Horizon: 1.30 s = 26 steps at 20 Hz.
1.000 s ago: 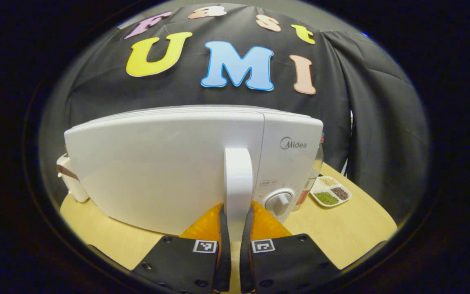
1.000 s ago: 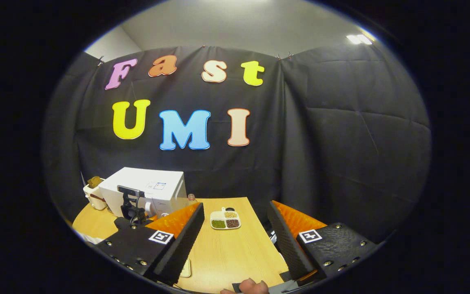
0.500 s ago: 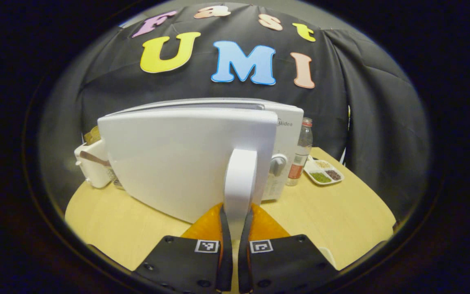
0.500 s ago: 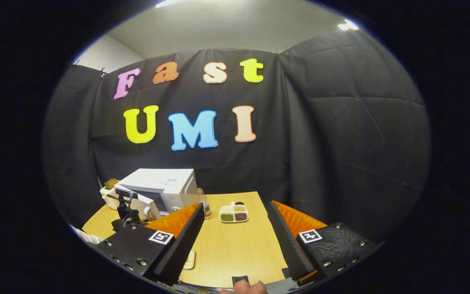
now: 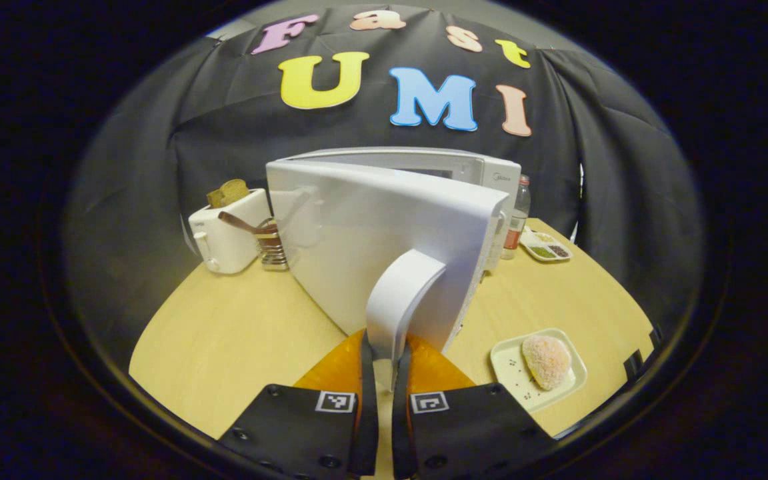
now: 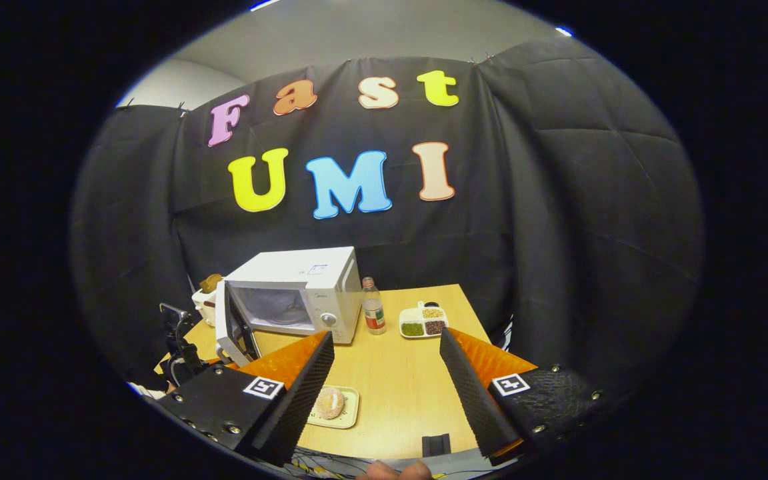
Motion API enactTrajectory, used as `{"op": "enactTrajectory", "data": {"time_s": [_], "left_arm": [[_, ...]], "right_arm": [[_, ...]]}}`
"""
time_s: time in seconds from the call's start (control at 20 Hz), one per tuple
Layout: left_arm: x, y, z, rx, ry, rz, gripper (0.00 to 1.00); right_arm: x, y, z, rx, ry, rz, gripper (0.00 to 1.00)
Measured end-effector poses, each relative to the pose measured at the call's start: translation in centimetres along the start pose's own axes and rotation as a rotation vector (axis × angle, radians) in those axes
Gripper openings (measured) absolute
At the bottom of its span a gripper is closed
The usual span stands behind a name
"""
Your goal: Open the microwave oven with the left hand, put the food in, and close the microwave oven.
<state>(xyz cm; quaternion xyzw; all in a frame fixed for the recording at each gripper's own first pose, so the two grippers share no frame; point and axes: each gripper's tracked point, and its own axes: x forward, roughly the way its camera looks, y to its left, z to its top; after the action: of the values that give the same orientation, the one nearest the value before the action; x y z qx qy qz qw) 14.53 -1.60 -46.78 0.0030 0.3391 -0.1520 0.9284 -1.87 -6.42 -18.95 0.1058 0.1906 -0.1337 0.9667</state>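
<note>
The left gripper (image 5: 384, 373) has its jaws clamped narrow on the door handle (image 5: 401, 293), with the microwave (image 6: 297, 293) door swung well open. The right gripper (image 6: 384, 373) hangs wide and empty above the surface (image 6: 397, 393). The food (image 6: 329, 402) sits on its tray, near the microwave; next the right gripper should fetch it.

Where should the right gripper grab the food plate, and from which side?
Likely the plate's raised rim, not the bun lying on it. The plate lies flat on the table, so one finger over the rim and one under its edge seems best. Come from the near edge: the right gripper is open and hangs on that side, and the open microwave door stands beyond the plate.
</note>
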Motion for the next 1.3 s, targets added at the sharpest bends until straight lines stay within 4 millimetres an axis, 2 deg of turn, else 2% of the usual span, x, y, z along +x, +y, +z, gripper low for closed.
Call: {"op": "enactTrajectory", "data": {"time_s": [0.15,0.3,0.45,0.6,0.7,0.8,0.9,1.0,1.1,1.25,1.3], "left_arm": [[-1.8,3.8,-1.0,0.006,-0.006,-0.016,0.16],[-3.1,6.9,-1.7,0.039,-0.026,-0.060,0.16],[-3.6,10.7,-2.3,0.057,-0.033,-0.079,0.17],[-4.3,15.6,-2.9,0.029,-0.026,-0.059,0.19],[-4.4,18.4,-3.2,-0.051,-0.015,-0.061,0.19],[-4.4,19.4,-3.4,-0.099,0.002,-0.084,0.19],[-4.4,19.7,-3.5,-0.058,0.022,-0.113,0.19],[-4.7,20.2,-3.5,-0.017,0.040,-0.128,0.18],[-5.2,20.4,-3.2,-0.011,0.043,-0.149,0.20],[-6.9,22.0,-1.7,-0.025,-0.008,-0.084,0.34],[-7.9,22.3,-1.1,-0.030,-0.033,-0.057,0.43]], "right_arm": [[1.9,4.6,0.3,-0.015,0.021,-0.008,0.98],[4.2,9.6,-1.0,-0.015,0.080,0.003,0.98],[5.5,13.1,-1.5,-0.008,0.115,-0.017,0.98],[6.5,16.7,-0.3,-0.055,0.091,-0.022,0.98],[7.1,19.0,-0.1,-0.067,0.091,-0.012,0.98],[7.4,21.1,-0.1,-0.072,0.095,0.005,0.98],[7.7,22.9,-0.2,-0.099,0.103,0.027,0.98],[7.9,23.8,0.1,-0.129,0.094,0.034,0.98],[8.2,24.2,-0.5,-0.132,0.107,0.045,0.98],[8.6,24.4,-1.5,-0.139,0.126,0.046,0.98],[8.9,24.3,-1.8,-0.145,0.130,0.046,0.98]]}}
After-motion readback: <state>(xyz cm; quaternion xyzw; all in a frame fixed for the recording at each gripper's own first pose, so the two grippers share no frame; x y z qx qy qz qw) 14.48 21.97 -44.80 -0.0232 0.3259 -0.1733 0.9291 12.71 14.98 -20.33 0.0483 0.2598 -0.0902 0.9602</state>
